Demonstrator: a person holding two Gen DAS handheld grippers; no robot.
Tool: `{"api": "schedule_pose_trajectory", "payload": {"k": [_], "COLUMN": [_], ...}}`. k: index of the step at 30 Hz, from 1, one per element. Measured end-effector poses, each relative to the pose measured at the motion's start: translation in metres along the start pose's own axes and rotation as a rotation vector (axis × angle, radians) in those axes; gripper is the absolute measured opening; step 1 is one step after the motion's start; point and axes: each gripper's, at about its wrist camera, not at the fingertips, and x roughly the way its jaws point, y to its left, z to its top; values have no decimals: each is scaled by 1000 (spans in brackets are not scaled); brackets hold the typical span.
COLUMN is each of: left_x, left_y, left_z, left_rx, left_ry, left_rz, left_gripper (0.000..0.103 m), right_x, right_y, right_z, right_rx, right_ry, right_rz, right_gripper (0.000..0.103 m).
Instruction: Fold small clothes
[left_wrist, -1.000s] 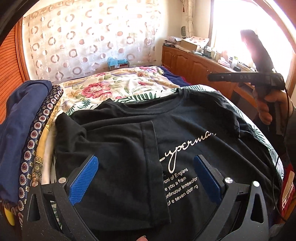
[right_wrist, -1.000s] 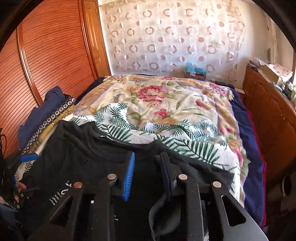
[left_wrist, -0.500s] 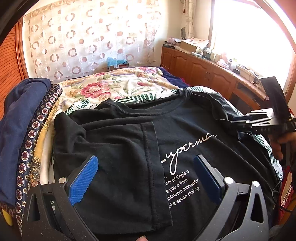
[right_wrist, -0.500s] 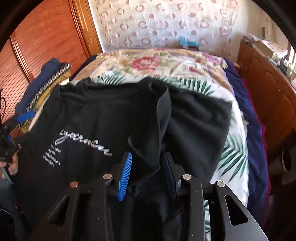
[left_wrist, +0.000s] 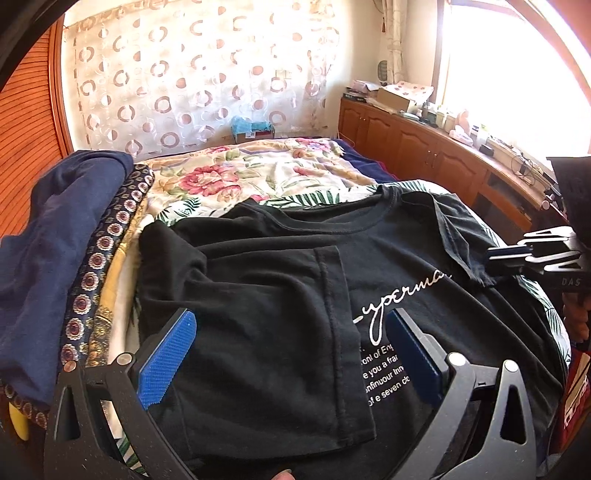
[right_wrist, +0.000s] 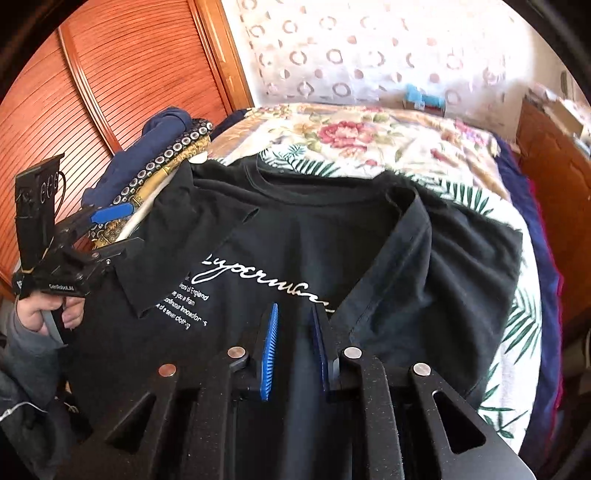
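On the left edge of the bed (left_wrist: 258, 173), a stack of folded clothes (left_wrist: 74, 240) sits beside the black T-shirt (left_wrist: 280, 280), which lies face up across the floral bedspread with its white script showing. Its left sleeve is already turned in over the chest; the right sleeve (right_wrist: 417, 236) lies partly flipped inward, its hem running diagonally toward the print. The step in hand looks like bringing that right side over. To do it well, the sleeve should land flat and parallel to the left fold, with the edge drawn taut so no bunching stays near the collar. The left tongs (left_wrist: 291, 354) hang wide apart just above the folded left panel, gripping nothing. Further right, the right tongs (right_wrist: 295, 350) have just been narrowing and now stand at a small gap above the shirt near the sleeve hem; no cloth appears between the blue pads (right_wrist: 269, 354), so they are nearly clenched but empty.
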Motion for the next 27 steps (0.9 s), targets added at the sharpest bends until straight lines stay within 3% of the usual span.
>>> {"api": "schedule_pose_trajectory", "payload": {"k": [3,8,12,15,16,20,27], "left_x": [-2,-4,-3,5,9,28,72], "left_y": [4,20,38,54,59,72,83], "left_z": [-1,6,19,31,36,52,72], "left_rx": [2,5,33,24,20,25,53], "left_ry": [-10,-11,-11,15,24,76,208], "left_rz": [13,30,79,84,87,115,164], "left_gripper": [103,99,96,88,86,57,49], "right_x": [-9,-27,-28,-10,-4,11,8], "right_y": [0,-6,-22,-45,-54,-73,-73], "right_z": [-1,-10,-17,-23,-24,-28,-30], "right_rx": [0,-15,-43,-52,-33,17,42], "right_ry": [-21,-78,-117,-77,-61,-32,-42], "right_rz": [-58,-175,-308,-376,-389,-397,-380], "right_gripper": [19,31,51,51,51,51,54]}}
